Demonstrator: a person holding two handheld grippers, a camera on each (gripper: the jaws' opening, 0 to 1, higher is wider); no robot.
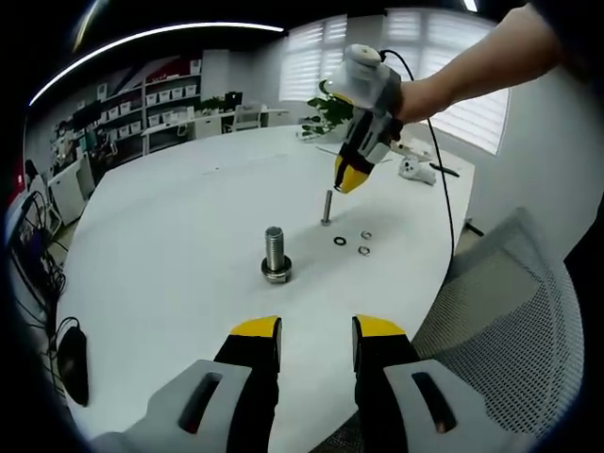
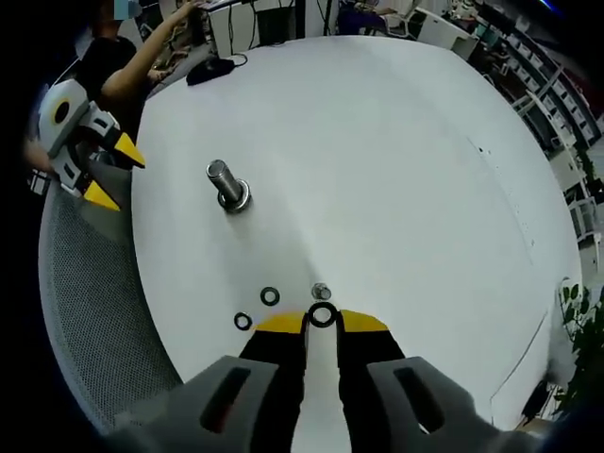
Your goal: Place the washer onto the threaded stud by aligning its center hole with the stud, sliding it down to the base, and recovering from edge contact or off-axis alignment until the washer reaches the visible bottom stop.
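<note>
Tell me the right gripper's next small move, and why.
Probably lower the right gripper straight down onto the washer seen in the gap between its jaws, then close. It hangs above the table holding nothing, and the thin stud beside that washer stands bare.

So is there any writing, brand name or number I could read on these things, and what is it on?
None can be read. The large bolt, the washers, the white table and both hand-held grippers bear no legible text. The shelf bins are too small and blurred.
</note>
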